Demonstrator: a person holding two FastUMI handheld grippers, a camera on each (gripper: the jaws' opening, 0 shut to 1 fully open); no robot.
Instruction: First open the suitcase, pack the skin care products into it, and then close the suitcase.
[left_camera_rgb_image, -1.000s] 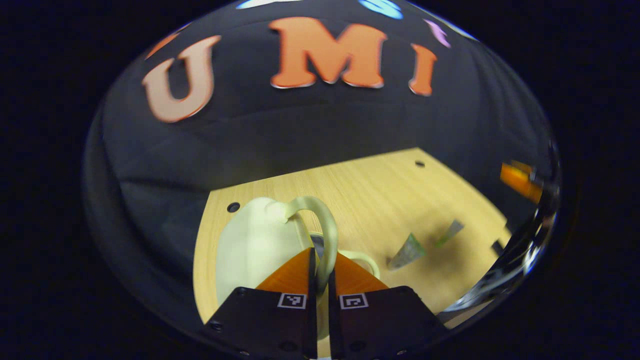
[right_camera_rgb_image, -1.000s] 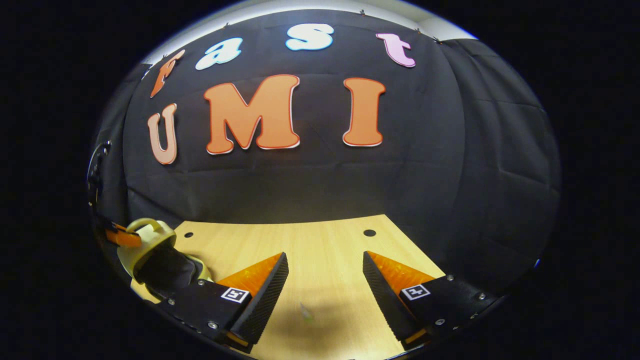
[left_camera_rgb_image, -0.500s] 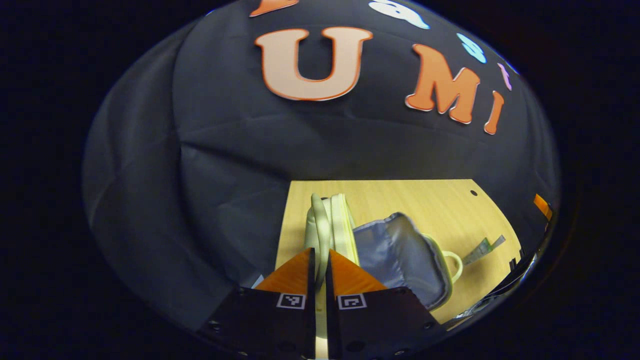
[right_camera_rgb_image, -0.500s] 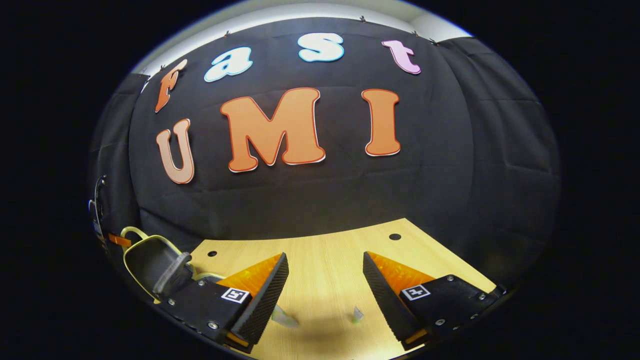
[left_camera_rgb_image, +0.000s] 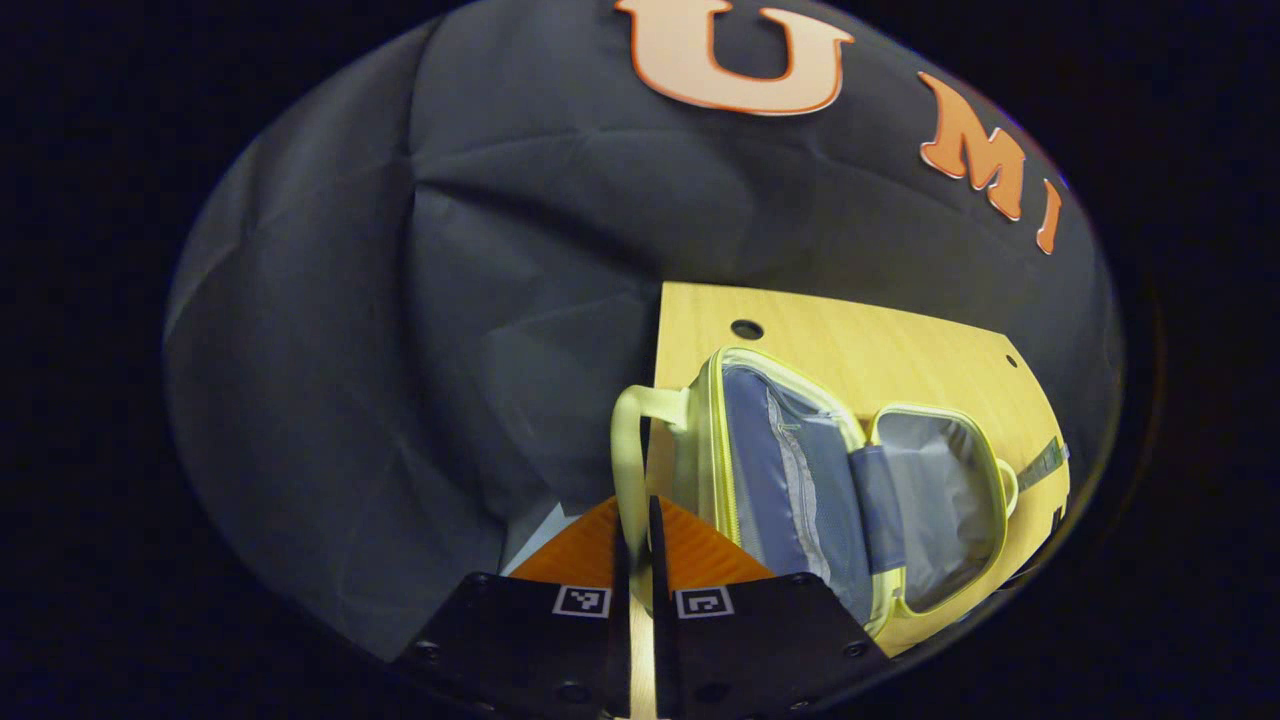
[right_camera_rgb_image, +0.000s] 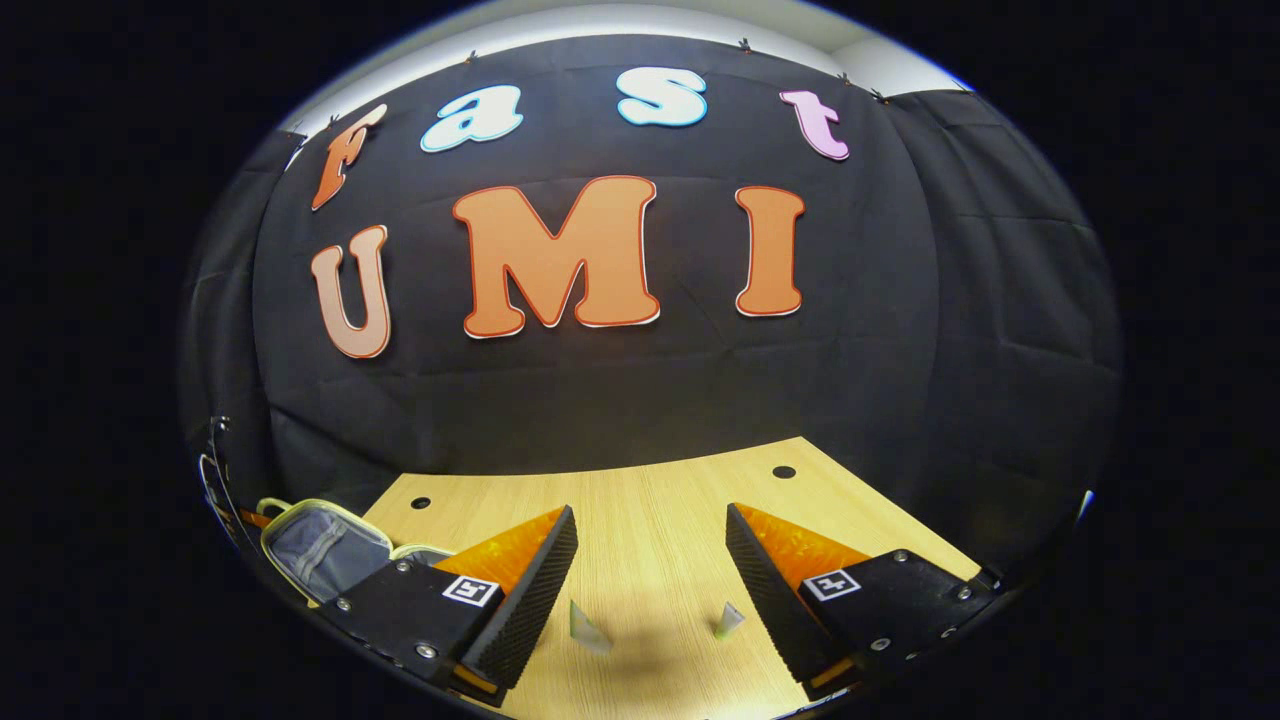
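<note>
A small pale-yellow suitcase lies wide open on the wooden table, its grey-blue lining up and both halves flat. In the left gripper view, my left gripper is shut on the looped handle of the near half, which runs up between its fingers. A slim skin care sachet lies just beyond the far half. In the right gripper view, my right gripper hovers open over the table. Two small greenish skin care packets lie between its fingers. The open suitcase sits far to its left.
The wooden table has small round holes near its back corners. Black cloth walls close it in behind and at the sides. The suitcase's near half lies at the table's left edge.
My left gripper has swung the lid over by its handle, from upright to flat, so the suitcase now lies fully open. The right gripper has tilted down slightly, bringing two packets into sight.
</note>
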